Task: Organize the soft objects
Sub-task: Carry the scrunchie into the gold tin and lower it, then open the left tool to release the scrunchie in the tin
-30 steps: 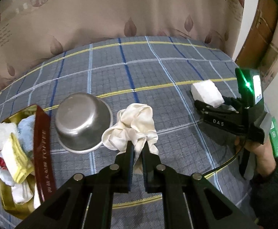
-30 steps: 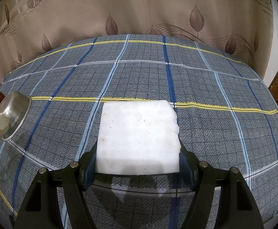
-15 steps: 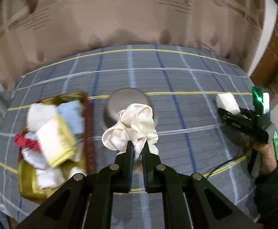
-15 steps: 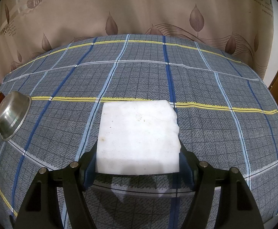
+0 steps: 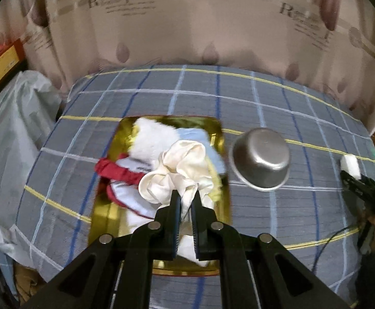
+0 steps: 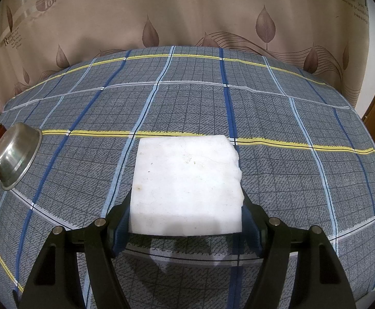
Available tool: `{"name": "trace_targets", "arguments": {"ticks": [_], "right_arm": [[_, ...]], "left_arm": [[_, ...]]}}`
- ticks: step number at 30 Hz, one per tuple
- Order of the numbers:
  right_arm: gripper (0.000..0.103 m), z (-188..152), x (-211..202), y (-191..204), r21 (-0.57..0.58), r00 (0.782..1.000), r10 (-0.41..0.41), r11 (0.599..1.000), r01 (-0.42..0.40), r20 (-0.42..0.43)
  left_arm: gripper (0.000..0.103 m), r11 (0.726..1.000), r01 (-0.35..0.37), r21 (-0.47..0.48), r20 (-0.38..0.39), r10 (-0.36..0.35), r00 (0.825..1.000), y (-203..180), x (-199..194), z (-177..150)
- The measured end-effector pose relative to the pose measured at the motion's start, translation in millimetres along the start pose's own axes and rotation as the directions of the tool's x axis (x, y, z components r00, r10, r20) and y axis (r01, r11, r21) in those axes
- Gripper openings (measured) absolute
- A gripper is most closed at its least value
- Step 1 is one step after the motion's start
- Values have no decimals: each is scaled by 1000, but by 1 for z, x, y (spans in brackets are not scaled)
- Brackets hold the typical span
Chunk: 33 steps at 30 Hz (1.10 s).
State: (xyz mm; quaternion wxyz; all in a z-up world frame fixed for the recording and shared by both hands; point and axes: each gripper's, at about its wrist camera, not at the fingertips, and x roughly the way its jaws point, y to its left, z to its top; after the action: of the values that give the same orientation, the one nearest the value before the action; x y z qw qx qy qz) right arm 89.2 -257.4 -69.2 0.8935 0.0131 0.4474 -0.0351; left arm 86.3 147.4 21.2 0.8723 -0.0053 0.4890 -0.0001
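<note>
Left hand-held gripper point(image 5: 185, 203), clamped on the cream cloth point(image 5: 181, 170), has swung from beside the steel bowl point(image 5: 261, 158) to above the gold tray point(image 5: 161, 269) of soft items; release looks next. Right hand-held gripper point(image 6: 186, 221) stays clamped on the white sponge point(image 6: 186, 184), unmoved over the plaid worktop point(image 6: 277, 118).

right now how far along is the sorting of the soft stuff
Done: several cloths lie in the gold tray. In hand: the left tongs hold a cream cloth over it; the right tongs grip a white sponge. Left: release both into the tray.
</note>
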Motion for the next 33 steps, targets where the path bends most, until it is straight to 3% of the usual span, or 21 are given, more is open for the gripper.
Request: {"name": "trace_targets", "arguments": {"ticks": [18, 24, 28, 33], "right_arm": [[69, 0, 0, 0, 0, 1000, 0, 1000, 0, 0], [69, 0, 0, 0, -1, 1000, -1, 1000, 1, 0], [69, 0, 0, 0, -2, 1000, -3, 1000, 3, -1], [69, -1, 2, 0, -6, 1000, -10, 1000, 10, -3]], "left_arm": [[11, 998, -22, -57, -68, 18, 998, 22, 44, 1], [24, 996, -49, -68, -86, 43, 995, 26, 41, 2], [36, 996, -75, -39, -37, 73, 997, 25, 25, 3], [42, 996, -89, -5, 18, 89, 996, 25, 5, 5]]}}
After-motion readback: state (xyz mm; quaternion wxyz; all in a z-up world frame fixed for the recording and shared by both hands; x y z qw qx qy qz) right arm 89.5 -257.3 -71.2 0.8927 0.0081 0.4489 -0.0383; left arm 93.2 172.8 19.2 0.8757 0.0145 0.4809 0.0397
